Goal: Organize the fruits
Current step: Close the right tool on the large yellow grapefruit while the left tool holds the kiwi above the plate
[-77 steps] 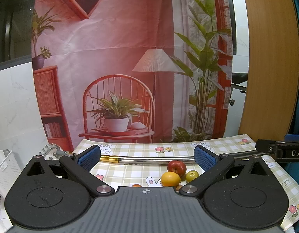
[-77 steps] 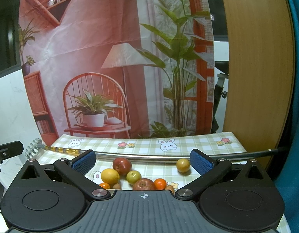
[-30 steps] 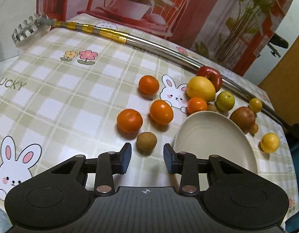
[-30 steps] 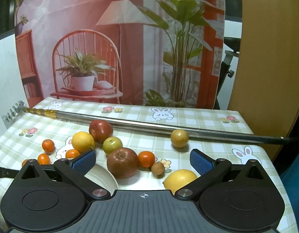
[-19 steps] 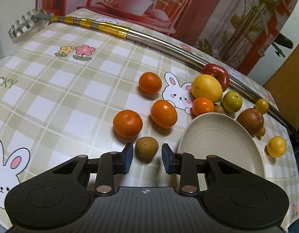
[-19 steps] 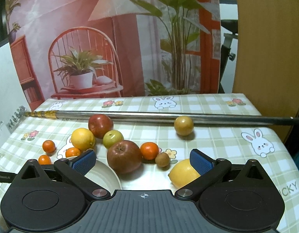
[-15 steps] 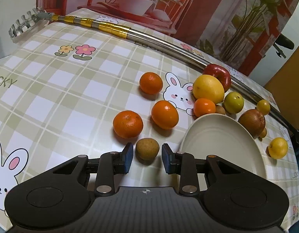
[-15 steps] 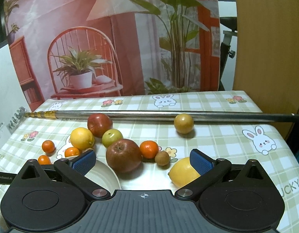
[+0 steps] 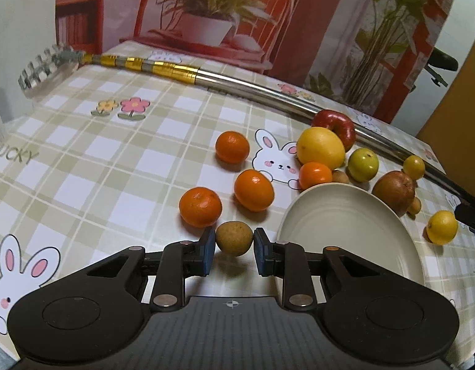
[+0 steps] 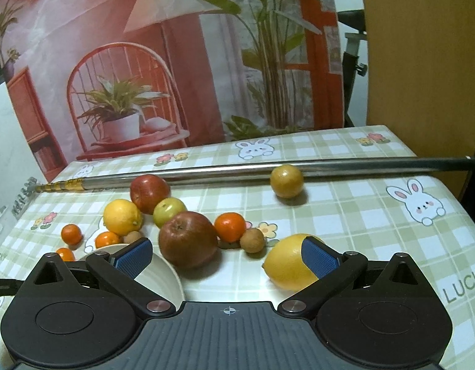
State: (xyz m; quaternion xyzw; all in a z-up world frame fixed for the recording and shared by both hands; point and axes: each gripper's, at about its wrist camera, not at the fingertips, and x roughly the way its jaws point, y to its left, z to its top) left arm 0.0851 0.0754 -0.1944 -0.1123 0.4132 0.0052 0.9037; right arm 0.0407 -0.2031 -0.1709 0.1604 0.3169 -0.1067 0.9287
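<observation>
My left gripper (image 9: 232,248) has its pads against both sides of a small brown round fruit (image 9: 233,238) on the checked cloth. A white plate (image 9: 354,231) lies just to its right. Three oranges (image 9: 200,206) sit beyond the fruit. Farther right are a yellow citrus (image 9: 320,151), a red apple (image 9: 334,123), a green fruit (image 9: 362,164) and a dark apple (image 9: 393,188). My right gripper (image 10: 226,257) is open and empty, above the dark apple (image 10: 188,239) and a lemon (image 10: 288,262).
A long metal pole (image 9: 253,88) with a rake head lies across the back of the table; it also shows in the right wrist view (image 10: 330,166). A yellow-brown fruit (image 10: 286,181) rests against it. The table's right edge (image 10: 465,203) is close.
My left gripper came down from a raised view to the table and closed around the small brown fruit. My right gripper tilted down and forward toward the fruit pile, still open.
</observation>
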